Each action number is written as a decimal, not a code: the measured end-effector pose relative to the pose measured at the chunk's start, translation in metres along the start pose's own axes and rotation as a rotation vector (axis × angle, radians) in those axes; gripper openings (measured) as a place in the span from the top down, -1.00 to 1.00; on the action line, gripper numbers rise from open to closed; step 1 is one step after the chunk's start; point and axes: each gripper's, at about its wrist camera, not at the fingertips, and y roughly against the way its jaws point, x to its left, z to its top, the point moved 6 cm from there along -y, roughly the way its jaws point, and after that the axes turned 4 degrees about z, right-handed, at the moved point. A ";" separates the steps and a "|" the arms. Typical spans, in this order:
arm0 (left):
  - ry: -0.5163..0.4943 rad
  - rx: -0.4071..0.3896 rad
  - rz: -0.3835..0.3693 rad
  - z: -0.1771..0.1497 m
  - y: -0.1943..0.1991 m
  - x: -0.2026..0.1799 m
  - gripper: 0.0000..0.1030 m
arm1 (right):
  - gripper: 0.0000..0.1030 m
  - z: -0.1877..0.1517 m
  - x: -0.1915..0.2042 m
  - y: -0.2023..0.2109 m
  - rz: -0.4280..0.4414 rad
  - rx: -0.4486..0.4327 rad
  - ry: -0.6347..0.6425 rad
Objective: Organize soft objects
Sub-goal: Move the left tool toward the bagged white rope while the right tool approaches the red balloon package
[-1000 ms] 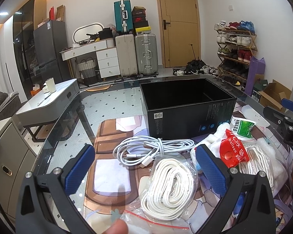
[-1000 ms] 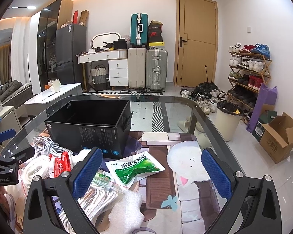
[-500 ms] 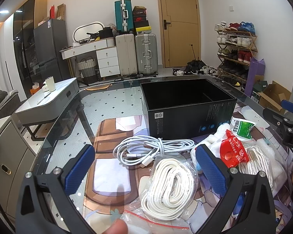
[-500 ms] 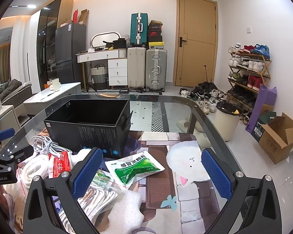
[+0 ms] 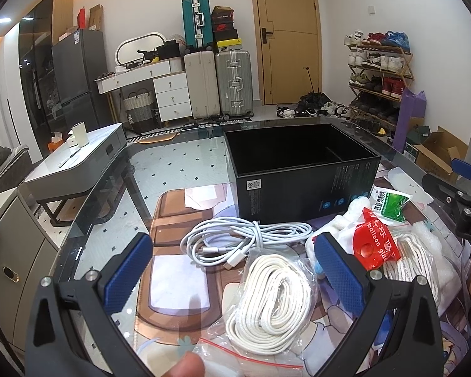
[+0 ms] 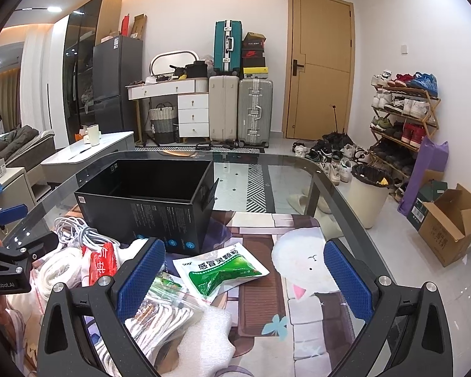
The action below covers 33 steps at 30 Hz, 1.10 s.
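An empty black box (image 5: 301,169) (image 6: 147,198) stands open on the glass table. In front of it lie a loose white cable (image 5: 245,238), a bagged coil of white rope (image 5: 270,298), a red balloon-glue pack (image 5: 375,242) (image 6: 102,260), a green sachet (image 5: 392,202) (image 6: 223,271), a second bagged rope (image 6: 160,317) and white foam (image 6: 201,342). My left gripper (image 5: 235,278) hangs open above the bagged coil, holding nothing. My right gripper (image 6: 245,278) is open over the green sachet and cartoon mat.
A printed cartoon mat (image 6: 301,282) covers the table's near part; bare glass (image 5: 179,169) lies left of the box. The table edge (image 6: 345,207) curves on the right, with a bin (image 6: 369,198) and cardboard box (image 6: 449,226) on the floor beyond. A fingertip (image 5: 185,366) shows at the bottom.
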 end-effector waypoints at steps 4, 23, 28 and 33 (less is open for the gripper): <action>-0.002 0.030 -0.035 0.004 0.003 -0.007 -1.00 | -1.00 0.002 0.004 -0.004 0.050 0.061 -0.009; -0.038 0.193 -0.100 0.005 -0.009 -0.012 -1.00 | -1.00 0.009 0.024 -0.019 0.198 0.193 0.021; -0.072 0.224 -0.105 -0.001 -0.012 -0.012 -1.00 | -1.00 0.013 0.033 -0.020 0.222 0.201 0.031; -0.058 0.254 -0.116 -0.005 -0.017 -0.008 -1.00 | -1.00 0.012 0.042 -0.022 0.268 0.227 0.032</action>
